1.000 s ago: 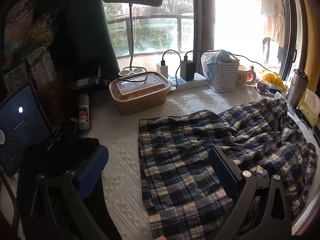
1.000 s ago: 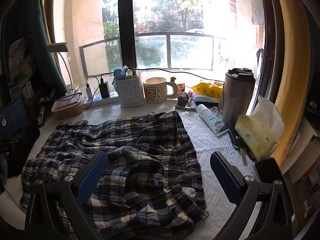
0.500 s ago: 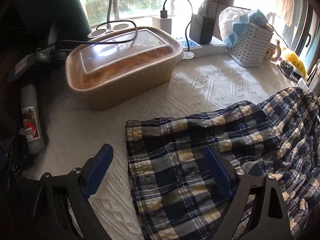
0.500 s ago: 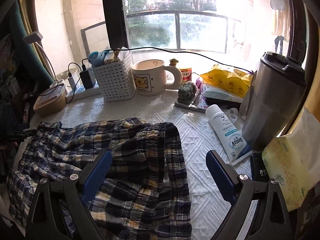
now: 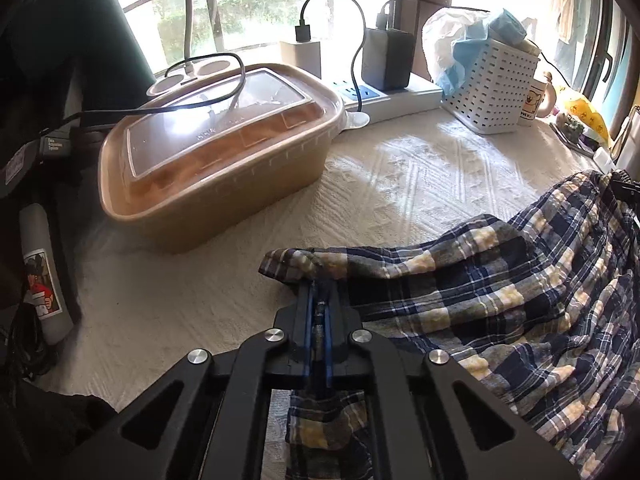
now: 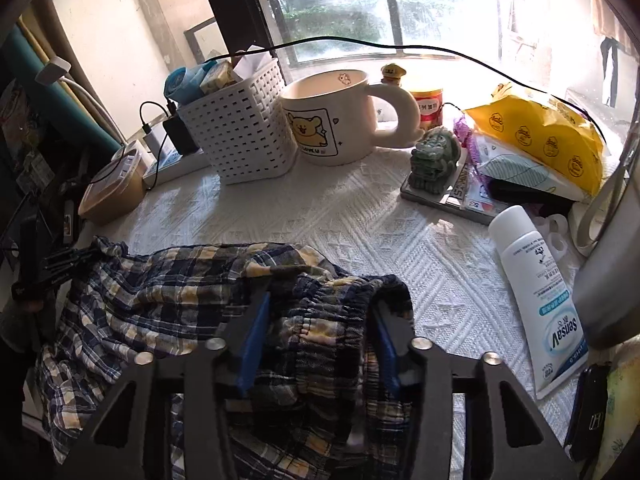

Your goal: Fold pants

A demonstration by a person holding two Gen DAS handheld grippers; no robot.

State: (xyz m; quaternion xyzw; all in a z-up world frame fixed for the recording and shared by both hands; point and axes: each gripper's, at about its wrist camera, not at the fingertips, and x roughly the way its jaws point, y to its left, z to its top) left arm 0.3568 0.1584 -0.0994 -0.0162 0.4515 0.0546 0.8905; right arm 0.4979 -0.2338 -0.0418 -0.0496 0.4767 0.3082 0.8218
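Plaid pants [image 5: 500,300] lie spread on the white textured surface [image 5: 400,184], long axis running crosswise between the two hands.

Left gripper [image 5: 318,312]: fingers together, clamped on a pinch of fabric at the pants' far left corner, hem end by the look of it. Cloth bunches up just ahead of the tips.

Right gripper [image 6: 316,328]: fingers closing, gathered waistband between them; pads not clearly pressing yet.

Each hand has its own end, so a lift-and-fold likely comes next, my reading only.

Room: bare surface beyond the pants toward the window. Brown lidded container [image 5: 216,152] sits near the left corner grip; white basket [image 6: 236,132] and mug [image 6: 332,116] stand further back. White tube [image 6: 540,300] lies right of the waistband, well apart. Swing wide of the container.
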